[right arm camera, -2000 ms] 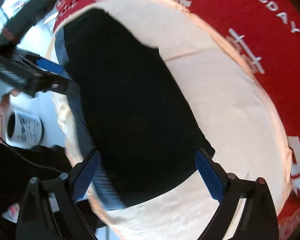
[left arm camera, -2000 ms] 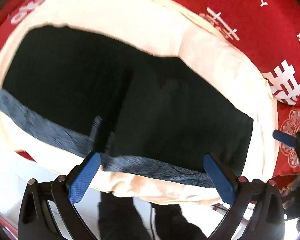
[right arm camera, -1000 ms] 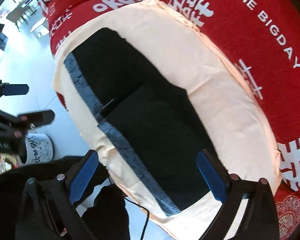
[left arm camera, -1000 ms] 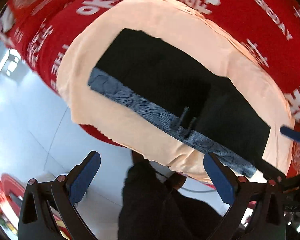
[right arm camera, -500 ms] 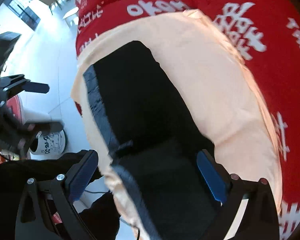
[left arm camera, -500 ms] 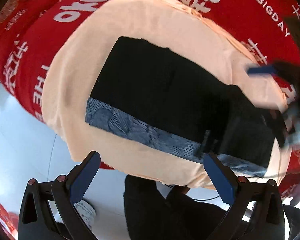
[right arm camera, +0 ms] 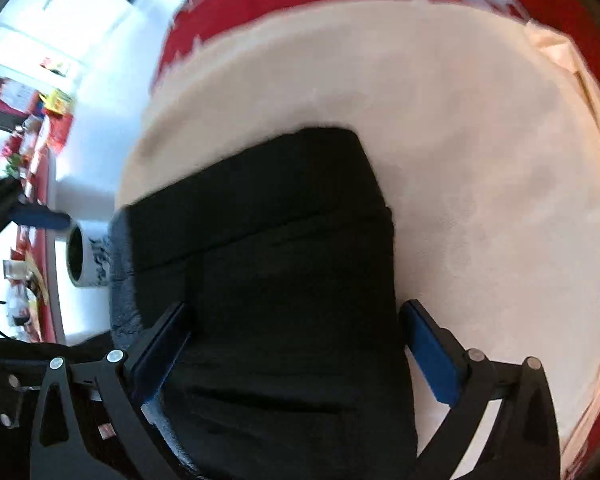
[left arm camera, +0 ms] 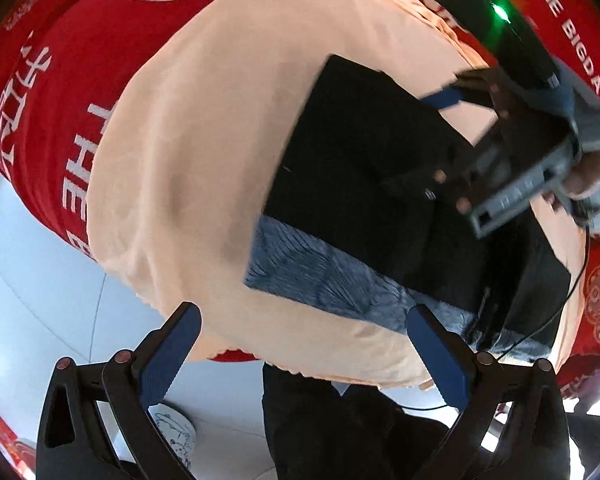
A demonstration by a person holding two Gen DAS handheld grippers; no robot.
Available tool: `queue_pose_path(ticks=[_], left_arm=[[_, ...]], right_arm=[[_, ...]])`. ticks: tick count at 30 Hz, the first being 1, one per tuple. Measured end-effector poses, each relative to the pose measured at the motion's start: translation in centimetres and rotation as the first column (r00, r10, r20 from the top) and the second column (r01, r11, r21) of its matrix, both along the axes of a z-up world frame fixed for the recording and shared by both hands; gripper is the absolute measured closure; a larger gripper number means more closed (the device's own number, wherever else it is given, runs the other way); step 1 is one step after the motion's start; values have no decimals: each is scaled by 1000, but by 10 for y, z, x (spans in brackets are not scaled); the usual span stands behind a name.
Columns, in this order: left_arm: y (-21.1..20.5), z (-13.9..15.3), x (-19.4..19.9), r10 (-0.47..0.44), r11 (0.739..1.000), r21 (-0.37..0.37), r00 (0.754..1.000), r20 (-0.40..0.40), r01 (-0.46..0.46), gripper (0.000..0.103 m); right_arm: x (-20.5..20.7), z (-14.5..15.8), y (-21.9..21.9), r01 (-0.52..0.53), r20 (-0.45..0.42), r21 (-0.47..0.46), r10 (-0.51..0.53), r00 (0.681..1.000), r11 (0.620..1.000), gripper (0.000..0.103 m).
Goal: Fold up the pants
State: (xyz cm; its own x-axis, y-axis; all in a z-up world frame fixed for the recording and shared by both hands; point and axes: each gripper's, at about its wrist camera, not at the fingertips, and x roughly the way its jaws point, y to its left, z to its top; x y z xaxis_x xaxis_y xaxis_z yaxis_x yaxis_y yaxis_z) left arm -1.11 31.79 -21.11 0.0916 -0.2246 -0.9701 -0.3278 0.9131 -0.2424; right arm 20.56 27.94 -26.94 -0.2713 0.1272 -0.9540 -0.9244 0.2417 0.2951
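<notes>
With the pants point(left arm camera: 364, 184) folded into a block on the peach cloth point(left arm camera: 188, 152), the right gripper point(right arm camera: 296, 344) hangs spread-jawed over their 6 o'clock end, the left gripper point(left arm camera: 304, 352) idles apart, and a final tidy press or fold looks due.

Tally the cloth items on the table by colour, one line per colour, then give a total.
Black with a blue-grey patterned band: 1, the folded pants
Peach: 1, the cloth under the pants
Red with white lettering: 1, the tablecloth
Total: 3
</notes>
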Motion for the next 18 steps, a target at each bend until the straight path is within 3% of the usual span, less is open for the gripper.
queue_pose_path(ticks=[5, 6, 9, 10, 13, 16, 18], left_arm=[[12, 5, 12, -43, 999, -4, 998, 37, 43, 0], [14, 8, 14, -48, 999, -7, 997, 54, 49, 0], [23, 13, 23, -57, 997, -36, 993, 106, 61, 0], [25, 14, 26, -65, 997, -43, 990, 122, 71, 0], [22, 17, 36, -150, 983, -77, 972, 182, 166, 0], [8, 17, 50, -299, 942, -84, 927, 226, 325, 0], [0, 15, 64, -385, 898, -117, 887, 257, 424, 0]], right_arm=[[-7, -1, 6, 2, 14, -71, -1, 1000, 997, 0], [-9, -1, 8, -14, 8, -84, 15, 1000, 996, 10], [-13, 25, -1, -62, -32, -7, 62, 998, 998, 61], [-14, 36, -9, -70, -38, 30, 71, 997, 997, 67], [-19, 65, -31, -59, -55, 119, 66, 996, 991, 68], [-30, 87, -45, -74, -31, 168, 81, 996, 983, 68], [-37, 100, -51, -92, -10, 194, 96, 995, 977, 68]])
